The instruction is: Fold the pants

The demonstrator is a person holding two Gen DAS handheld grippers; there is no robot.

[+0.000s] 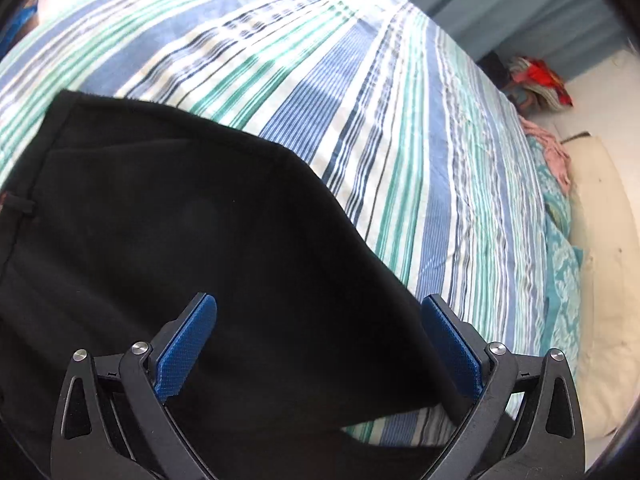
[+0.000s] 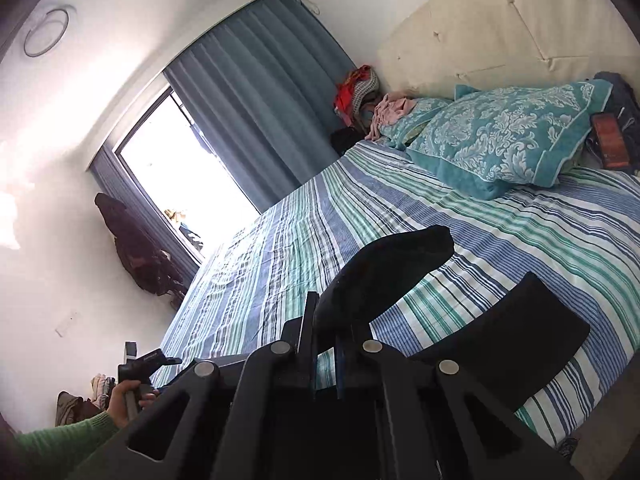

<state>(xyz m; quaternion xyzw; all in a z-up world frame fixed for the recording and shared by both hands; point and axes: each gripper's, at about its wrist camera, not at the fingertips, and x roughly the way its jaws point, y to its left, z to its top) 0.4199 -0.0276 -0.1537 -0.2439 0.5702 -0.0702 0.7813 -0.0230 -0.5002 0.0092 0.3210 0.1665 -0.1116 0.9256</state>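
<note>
Left wrist view shows the black pants (image 1: 168, 232) spread on the striped sheet (image 1: 400, 140) of the bed, filling the lower left of the picture, their cloth running between and under the blue pads (image 1: 186, 350) of my left gripper (image 1: 318, 344). Its jaws stand wide apart and the pads press on nothing, so it is released; it points steeply down at the pants.

Right wrist view has my right gripper (image 2: 326, 344) clenched on a fold of the pants (image 2: 384, 268): the cloth rises from between the closed fingers in a dark hump above the sheet (image 2: 520, 232). Another flat part of the pants (image 2: 520, 328) lies on the bed to the right, near its edge. The gripper is rolled, so the room looks tilted.

Only this view shows my left hand (image 2: 124, 396) in a green sleeve (image 2: 60, 440) gripping a handle at the lower left, the teal patterned pillow (image 2: 500, 136) by the cream headboard (image 2: 500, 20), the blue curtain (image 2: 264, 92) and the bright window (image 2: 180, 168). Clothes (image 1: 536, 80) piled past the bed's far corner appear in both views.
</note>
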